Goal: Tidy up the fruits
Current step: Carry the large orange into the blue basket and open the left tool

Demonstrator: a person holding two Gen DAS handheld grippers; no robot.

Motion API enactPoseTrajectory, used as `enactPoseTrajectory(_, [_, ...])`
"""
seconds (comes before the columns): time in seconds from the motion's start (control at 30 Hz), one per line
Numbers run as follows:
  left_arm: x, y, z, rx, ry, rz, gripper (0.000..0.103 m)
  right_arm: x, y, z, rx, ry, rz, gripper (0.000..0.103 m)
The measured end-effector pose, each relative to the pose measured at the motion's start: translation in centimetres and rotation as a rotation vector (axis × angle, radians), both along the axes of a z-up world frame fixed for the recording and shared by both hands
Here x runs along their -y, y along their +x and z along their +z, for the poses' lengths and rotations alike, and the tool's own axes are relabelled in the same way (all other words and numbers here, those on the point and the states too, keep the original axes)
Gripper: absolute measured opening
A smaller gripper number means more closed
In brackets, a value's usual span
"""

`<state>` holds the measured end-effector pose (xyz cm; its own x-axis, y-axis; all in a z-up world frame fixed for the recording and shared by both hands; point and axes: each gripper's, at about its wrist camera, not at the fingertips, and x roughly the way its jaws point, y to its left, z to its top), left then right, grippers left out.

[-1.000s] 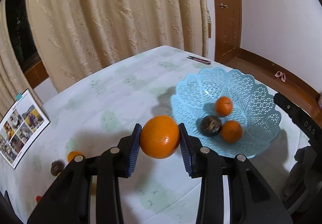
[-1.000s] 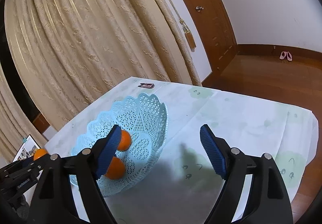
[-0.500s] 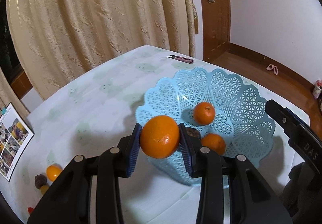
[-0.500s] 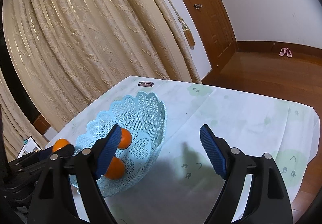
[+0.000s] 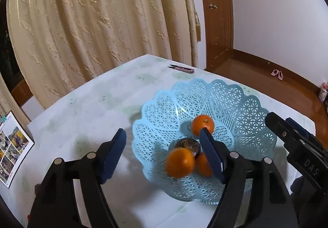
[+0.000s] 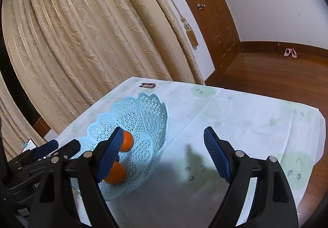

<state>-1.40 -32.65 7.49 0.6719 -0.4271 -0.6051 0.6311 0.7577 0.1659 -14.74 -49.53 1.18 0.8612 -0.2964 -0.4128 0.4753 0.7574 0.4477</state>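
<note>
Four fruits in the blue basket (image 5: 242,103): three oranges, one dark fruit (image 5: 188,144). Step in hand: release. Left gripper (image 5: 162,152) jaws opening, pads clear of the blurred orange (image 5: 180,163), which sits between them at the basket's near left. Right gripper (image 6: 162,152) wide, empty, right of basket. Next, likely: withdraw, fetch remaining fruit.

The left claw (image 5: 162,152) tilts downward with its jaws opening and its blue pads (image 5: 114,154) touching nothing, while the right claw (image 6: 164,152), beside it, angles gently down with its jaws spread wide and empty.
</note>
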Motion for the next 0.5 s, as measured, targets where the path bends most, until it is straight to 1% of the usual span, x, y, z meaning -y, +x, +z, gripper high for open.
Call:
enactPoseTrajectory(0.23, [-1.8,-0.2,0.8,0.042,-0.004,0.043,0.083,-0.3,0.2,0.0,0.001,-0.011,-0.002,0.082])
enactPoseTrajectory(0.5, [-5.3,-0.1,1.8,0.088,-0.005,0.121,0.087,-1.7,0.5,0.2,0.004,-0.021,0.026,0.082])
